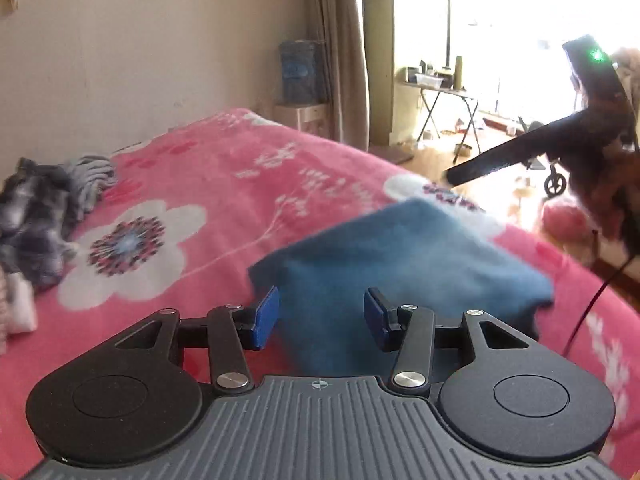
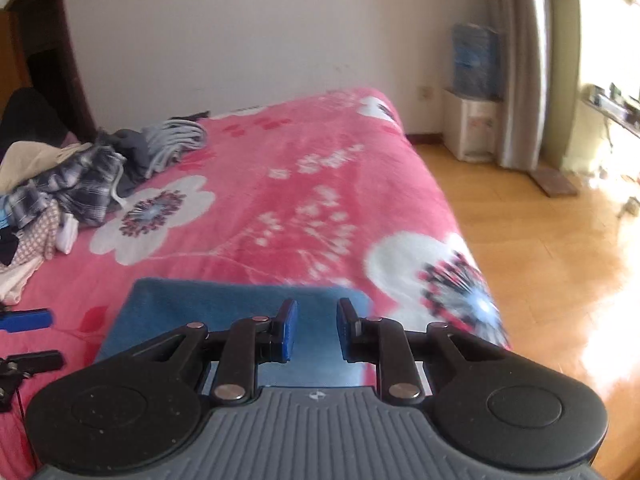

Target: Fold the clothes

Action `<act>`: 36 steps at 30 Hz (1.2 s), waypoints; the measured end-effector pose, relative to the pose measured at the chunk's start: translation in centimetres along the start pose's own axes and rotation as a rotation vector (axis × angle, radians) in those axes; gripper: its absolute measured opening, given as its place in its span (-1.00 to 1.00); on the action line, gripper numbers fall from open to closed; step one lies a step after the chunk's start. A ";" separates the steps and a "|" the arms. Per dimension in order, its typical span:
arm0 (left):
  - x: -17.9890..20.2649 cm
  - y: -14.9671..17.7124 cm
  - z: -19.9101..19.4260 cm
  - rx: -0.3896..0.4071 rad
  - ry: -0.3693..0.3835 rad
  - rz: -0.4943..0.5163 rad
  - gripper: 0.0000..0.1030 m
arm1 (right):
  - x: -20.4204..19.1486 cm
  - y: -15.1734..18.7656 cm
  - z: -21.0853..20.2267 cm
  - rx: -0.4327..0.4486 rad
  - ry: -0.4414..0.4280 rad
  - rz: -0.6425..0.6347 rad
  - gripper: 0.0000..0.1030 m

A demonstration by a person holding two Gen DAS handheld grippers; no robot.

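Now your left gripper (image 1: 320,314) and right gripper (image 2: 317,328) both gape, holding nothing, above the folded blue cloth (image 1: 400,256) near the pink floral blanket's (image 1: 224,184) right edge. A snagged corner could undo its fold. Far left, the jumbled clothes pile (image 2: 76,184) is partly cropped.

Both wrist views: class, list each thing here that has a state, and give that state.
Blue cloth: folded, flat on the bed.
Clothes pile: unfolded, heaped.
Left gripper: open, empty.
Right gripper: open, empty.
Curtain: drawn aside.
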State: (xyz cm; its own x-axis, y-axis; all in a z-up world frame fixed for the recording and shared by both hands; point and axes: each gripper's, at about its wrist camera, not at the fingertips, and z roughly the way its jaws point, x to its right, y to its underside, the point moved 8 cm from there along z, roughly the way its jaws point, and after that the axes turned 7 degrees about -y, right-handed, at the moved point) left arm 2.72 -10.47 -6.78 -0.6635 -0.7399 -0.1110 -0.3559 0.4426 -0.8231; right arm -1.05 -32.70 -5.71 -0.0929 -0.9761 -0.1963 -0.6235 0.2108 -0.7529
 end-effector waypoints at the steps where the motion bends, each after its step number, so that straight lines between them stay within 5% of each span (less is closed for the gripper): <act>1: 0.4 -0.2 0.9 -0.011 -0.009 0.002 -0.08 | -0.5 -0.3 0.6 0.004 -0.008 -0.011 -0.55; 7: 0.8 1.8 5.7 -0.177 -0.018 -0.049 -0.06 | -0.8 -0.2 1.8 -0.005 -0.008 -0.008 -0.56; 21: 0.5 2.2 5.3 -0.183 -0.023 -0.099 -0.04 | 0.1 1.1 1.8 -0.026 -0.004 0.036 -0.56; 28: 0.7 2.2 5.2 -0.174 -0.036 -0.089 -0.04 | -0.1 4.8 2.1 -0.090 0.000 0.006 -0.56; 36: 1.1 0.3 2.0 -0.056 -0.028 -0.057 -0.04 | -0.4 6.5 -0.1 -0.112 -0.011 0.000 -0.55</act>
State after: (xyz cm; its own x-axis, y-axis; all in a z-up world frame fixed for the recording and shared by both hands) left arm 3.20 -12.14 -8.21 -0.6228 -0.7781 -0.0811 -0.4294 0.4267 -0.7960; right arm -5.14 -30.90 -10.49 -0.0850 -0.9753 -0.2037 -0.7067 0.2031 -0.6778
